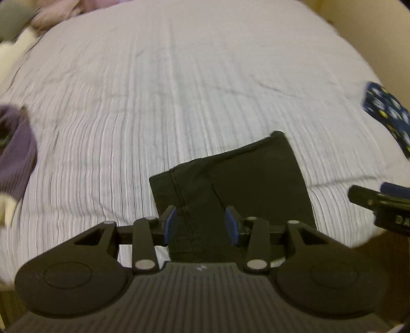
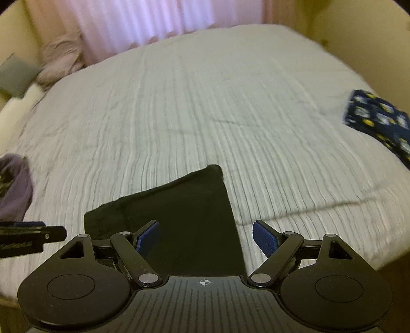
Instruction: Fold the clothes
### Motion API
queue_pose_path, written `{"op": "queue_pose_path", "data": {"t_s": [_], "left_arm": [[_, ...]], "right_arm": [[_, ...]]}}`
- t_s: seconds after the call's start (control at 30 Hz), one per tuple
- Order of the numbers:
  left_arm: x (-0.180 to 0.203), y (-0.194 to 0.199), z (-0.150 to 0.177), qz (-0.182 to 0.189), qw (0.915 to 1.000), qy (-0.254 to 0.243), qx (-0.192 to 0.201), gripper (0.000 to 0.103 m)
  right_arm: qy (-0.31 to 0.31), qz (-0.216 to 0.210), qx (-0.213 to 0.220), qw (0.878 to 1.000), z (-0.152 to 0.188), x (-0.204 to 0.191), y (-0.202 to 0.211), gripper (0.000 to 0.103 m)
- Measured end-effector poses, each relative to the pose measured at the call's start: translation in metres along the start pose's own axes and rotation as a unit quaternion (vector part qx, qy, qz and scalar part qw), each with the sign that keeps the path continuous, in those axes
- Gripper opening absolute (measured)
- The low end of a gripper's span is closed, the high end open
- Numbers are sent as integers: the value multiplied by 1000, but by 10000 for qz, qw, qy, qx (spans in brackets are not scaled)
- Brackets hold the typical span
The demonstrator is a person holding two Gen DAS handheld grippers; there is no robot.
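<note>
Lying flat near the front edge of a bed covered by a pale ribbed bedspread (image 1: 179, 102), a folded black garment (image 1: 246, 176) shows a stitched seam running down its near half. Left gripper (image 1: 202, 222) hangs steeply above this garment with its blue pads (image 1: 170, 222) partly apart, the cloth visible below the gap but not pinched. Right gripper (image 2: 207, 238) stands with its jaws spread wide, one blue pad over the garment's right portion and the other over bare bedspread, holding nothing. Each tool's tip appears at the edge of the other's view. Purple clothing (image 1: 18, 151) lies at the left margin; a navy patterned cloth (image 2: 379, 120) lies well apart at the right. Pink curtains (image 2: 153, 20) hang beyond the bed.
</note>
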State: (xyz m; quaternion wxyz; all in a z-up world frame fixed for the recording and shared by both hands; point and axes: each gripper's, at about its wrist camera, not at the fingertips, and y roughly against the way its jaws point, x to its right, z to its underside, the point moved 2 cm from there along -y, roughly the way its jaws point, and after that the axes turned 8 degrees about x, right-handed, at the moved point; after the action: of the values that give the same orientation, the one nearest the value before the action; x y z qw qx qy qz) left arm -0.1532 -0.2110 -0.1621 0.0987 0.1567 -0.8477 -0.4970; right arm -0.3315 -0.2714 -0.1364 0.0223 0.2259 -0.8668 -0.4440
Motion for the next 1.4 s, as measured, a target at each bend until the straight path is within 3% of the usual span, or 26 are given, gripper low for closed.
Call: {"op": "queue_pose_path", "data": {"t_s": [0.17, 0.27, 0.63, 0.87, 1.03, 1.13, 1.3, 1.4], "left_arm": [[17, -15, 2, -309, 9985, 420, -179, 38], [12, -23, 6, -157, 9970, 734, -163, 39], [-74, -59, 66, -144, 9880, 1531, -119, 45], [-123, -104, 97, 608, 9700, 2355, 15, 47], [-142, -137, 103, 1260, 9588, 2548, 30, 52], [-150, -150, 102, 1773, 9479, 2644, 159, 62], [-160, -175, 105, 2391, 9270, 2884, 193, 63], [-166, -185, 112, 2631, 9130, 3113, 169, 70]], "right_arm": [[338, -390, -192, 9985, -28, 40, -20, 83], [425, -621, -241, 9969, -36, 54, -29, 83], [-360, -1268, -990, 9863, 6, 103, -88, 83], [-793, -1298, -1175, 9814, 35, 113, -117, 83], [-1292, -1342, -1021, 9772, 48, 119, -136, 83], [-1518, -1408, -878, 9744, 51, 122, -144, 83], [-1465, -1446, -710, 9760, 53, 121, -159, 83], [-1482, -1446, -642, 9762, 55, 123, -168, 83]]}}
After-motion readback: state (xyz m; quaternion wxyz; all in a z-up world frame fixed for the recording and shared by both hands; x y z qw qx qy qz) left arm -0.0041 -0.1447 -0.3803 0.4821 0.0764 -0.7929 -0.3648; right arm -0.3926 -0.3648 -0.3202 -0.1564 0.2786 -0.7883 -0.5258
